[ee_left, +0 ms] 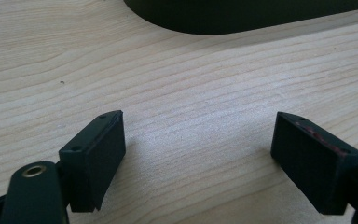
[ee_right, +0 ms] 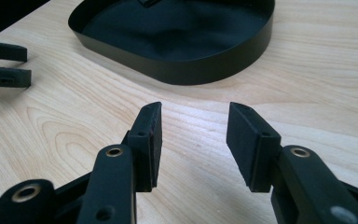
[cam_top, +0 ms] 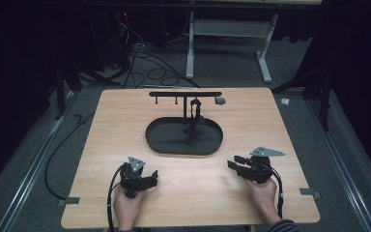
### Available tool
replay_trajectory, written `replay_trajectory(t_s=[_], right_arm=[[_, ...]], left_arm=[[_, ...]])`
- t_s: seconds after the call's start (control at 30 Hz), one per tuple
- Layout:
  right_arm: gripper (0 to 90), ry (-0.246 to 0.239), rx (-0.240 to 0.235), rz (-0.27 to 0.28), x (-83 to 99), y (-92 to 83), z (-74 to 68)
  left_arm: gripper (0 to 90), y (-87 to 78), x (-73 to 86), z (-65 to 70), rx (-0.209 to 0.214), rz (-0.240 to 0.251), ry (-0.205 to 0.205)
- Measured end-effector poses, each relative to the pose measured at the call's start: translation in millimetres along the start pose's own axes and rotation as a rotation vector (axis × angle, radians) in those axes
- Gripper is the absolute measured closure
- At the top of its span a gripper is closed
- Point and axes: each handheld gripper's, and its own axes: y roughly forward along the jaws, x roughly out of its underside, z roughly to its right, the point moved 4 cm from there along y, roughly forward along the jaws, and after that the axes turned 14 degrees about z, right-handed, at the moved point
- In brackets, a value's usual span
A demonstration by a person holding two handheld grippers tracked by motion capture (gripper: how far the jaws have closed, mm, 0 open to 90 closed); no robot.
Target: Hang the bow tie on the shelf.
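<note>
A black oval tray (cam_top: 157,145) lies mid-table, and a black T-shaped rack (cam_top: 185,94) with small hooks rises from it. A dark item (cam_top: 195,115) hangs from the rack's bar down toward the tray; I cannot tell what it is. My left gripper (cam_top: 151,177) rests low at the front left, open, with bare wood between its jaws (ee_left: 198,140). At the front right my right gripper (cam_top: 235,162) points toward the tray, open and holding nothing (ee_right: 193,135). The tray's rim (ee_right: 186,74) lies just ahead of it, and the left gripper's fingertips (ee_right: 9,77) show at the far left.
The wooden table (cam_top: 270,121) has bare wood on both sides of the tray and along the front. A small grey round piece (cam_top: 220,101) sits at the rack bar's right end. Cables and a white desk frame (cam_top: 191,48) stand on the floor behind.
</note>
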Motion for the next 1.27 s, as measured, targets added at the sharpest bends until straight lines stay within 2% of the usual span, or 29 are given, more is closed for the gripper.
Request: replay_trajectory(t_s=[0.47, 0.57, 0.7, 0.8, 0.87, 0.9, 0.97, 1.1, 1.27], right_arm=[[56.3, -0.076, 0.0, -0.05, 10.1, 14.6, -14.0], [55.3, -0.095, 0.008, -0.058, 12.6, 16.8, -16.0], [52.1, -0.144, 0.04, -0.065, 17.6, 21.6, -18.9], [51.5, -0.153, 0.044, -0.069, 19.1, 23.7, -20.4], [49.6, -0.167, 0.05, -0.084, 21.2, 26.3, -21.8], [48.0, -0.176, 0.057, -0.115, 23.7, 28.7, -21.6], [47.7, -0.179, 0.06, -0.122, 24.1, 29.5, -21.9], [47.2, -0.251, 0.079, -0.131, 25.3, 31.5, -26.3], [46.7, -0.249, 0.067, -0.135, 25.4, 31.8, -27.2]], left_arm=[[18.0, 0.0, 0.0, 0.0, 0.0, 0.0, 0.0], [18.0, 0.0, 0.0, 0.0, 0.0, 0.0, 0.0], [18.0, 0.0, 0.0, 0.0, 0.0, 0.0, 0.0], [18.0, 0.0, 0.0, 0.1, 0.0, 0.0, 0.0], [18.0, 0.0, 0.0, 0.1, 0.0, 0.0, 0.0], [18.0, 0.0, 0.0, 0.1, 0.0, 0.0, 0.0], [18.0, 0.0, 0.0, 0.1, 0.0, 0.0, 0.0], [18.0, 0.0, 0.1, 0.1, 0.0, 0.001, 0.0], [17.9, -0.1, 0.1, 0.2, 0.0, 0.001, -0.001]])
